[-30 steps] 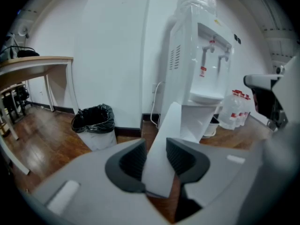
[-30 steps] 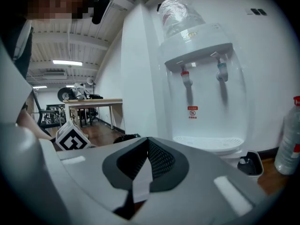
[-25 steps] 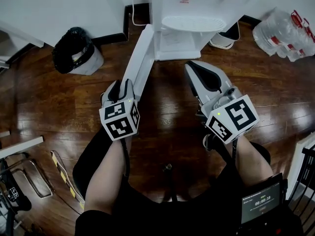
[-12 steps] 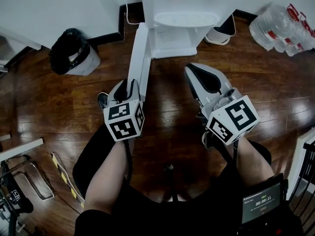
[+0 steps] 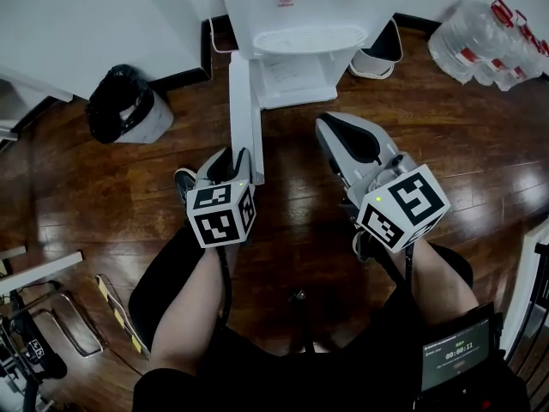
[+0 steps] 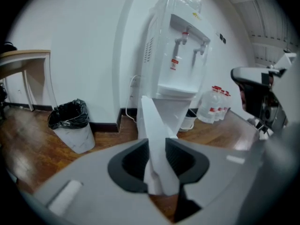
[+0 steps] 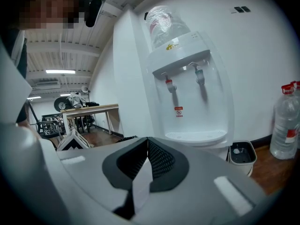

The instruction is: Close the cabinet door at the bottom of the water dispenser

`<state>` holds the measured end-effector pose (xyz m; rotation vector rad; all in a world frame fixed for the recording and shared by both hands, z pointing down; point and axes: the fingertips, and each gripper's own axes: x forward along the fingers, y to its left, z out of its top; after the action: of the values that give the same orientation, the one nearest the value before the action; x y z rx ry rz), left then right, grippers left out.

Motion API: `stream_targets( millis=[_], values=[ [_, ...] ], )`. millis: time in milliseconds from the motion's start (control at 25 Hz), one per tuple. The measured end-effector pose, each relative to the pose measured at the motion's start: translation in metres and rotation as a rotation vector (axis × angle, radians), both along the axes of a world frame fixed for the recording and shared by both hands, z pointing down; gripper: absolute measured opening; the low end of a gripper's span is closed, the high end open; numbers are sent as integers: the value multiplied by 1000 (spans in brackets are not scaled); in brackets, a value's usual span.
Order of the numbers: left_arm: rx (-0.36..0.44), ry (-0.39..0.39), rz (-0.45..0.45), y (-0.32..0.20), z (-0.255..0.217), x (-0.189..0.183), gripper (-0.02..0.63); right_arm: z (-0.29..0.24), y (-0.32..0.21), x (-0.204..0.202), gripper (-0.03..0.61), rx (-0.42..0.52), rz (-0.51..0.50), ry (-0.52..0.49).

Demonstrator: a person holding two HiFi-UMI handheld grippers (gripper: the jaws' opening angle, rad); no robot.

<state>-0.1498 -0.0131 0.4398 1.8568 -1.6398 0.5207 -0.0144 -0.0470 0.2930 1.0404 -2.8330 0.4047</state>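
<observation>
The white water dispenser (image 5: 296, 7) stands at the top of the head view, against the wall. Its bottom cabinet door (image 5: 243, 110) hangs open and juts out over the wood floor towards me, edge-on. My left gripper (image 5: 232, 163) is shut on the door's free edge. In the left gripper view the white door (image 6: 152, 125) runs between the dark pads of the left gripper (image 6: 157, 161) up to the dispenser (image 6: 180, 55). My right gripper (image 5: 330, 127) hovers shut and empty right of the door. In its own view the right gripper (image 7: 147, 146) faces the dispenser (image 7: 187, 78).
A bin with a black bag (image 5: 124, 106) stands left of the dispenser, and a small white bin (image 5: 382, 54) on its right. Packed water bottles (image 5: 485, 41) lie at the far right. My shoe (image 5: 184, 181) is under the left gripper. Metal frames (image 5: 51, 316) lie at lower left.
The door has swung rightwards from a left-leaning slant to nearly straight out from the dispenser. My left gripper moved right with it. The right gripper barely shifted.
</observation>
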Motion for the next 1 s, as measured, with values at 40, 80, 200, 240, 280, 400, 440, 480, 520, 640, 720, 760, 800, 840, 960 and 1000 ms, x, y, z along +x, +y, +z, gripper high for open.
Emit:
stream_targets(
  millis=[40, 80, 200, 240, 280, 400, 440, 480, 520, 640, 720, 760, 800, 840, 960, 1000],
  values=[
    [-2, -5, 2, 0, 0, 1, 132, 0, 1, 1, 5, -1, -1, -1],
    [-3, -8, 4, 0, 0, 2, 132, 0, 2, 2, 5, -3, -3, -2],
    [-6, -11, 15, 0, 0, 6, 133, 0, 3, 4, 5, -6, -7, -3],
    [-8, -14, 20, -1, 0, 8, 133, 0, 3, 4, 5, -7, -6, -5],
    [-11, -17, 28, -1, 0, 10, 134, 0, 3, 5, 5, -8, -5, -6],
    [-10, -8, 38, -3, 1, 18, 135, 2, 3, 7, 5, -11, -5, -6],
    [-5, 10, 31, -4, 1, 20, 137, 2, 3, 8, 5, -13, -6, -5],
    [0, 29, 26, -5, 1, 23, 137, 3, 3, 9, 5, -14, -7, -4],
    [1, 42, 30, -6, 2, 28, 139, 3, 3, 10, 5, -15, -7, -4],
    [-11, 61, 71, -9, 3, 44, 147, 3, 1, 15, 5, -15, -3, -5],
    [-14, 66, 81, -11, 3, 52, 152, 4, 0, 19, 5, -20, 2, -6],
    [-13, 66, 83, -11, 3, 55, 153, 4, 0, 21, 5, -24, 4, -7],
    [-11, 65, 84, -12, 3, 56, 155, 4, -1, 23, 5, -26, 5, -9],
    [-9, 64, 84, -13, 3, 58, 156, 3, -2, 24, 5, -27, 5, -12],
    [-7, 78, 78, -17, 4, 63, 160, 4, -2, 28, 5, -25, 5, -9],
    [-8, 85, 77, -18, 4, 67, 161, 6, -1, 29, 5, -27, 4, -3]
  ],
)
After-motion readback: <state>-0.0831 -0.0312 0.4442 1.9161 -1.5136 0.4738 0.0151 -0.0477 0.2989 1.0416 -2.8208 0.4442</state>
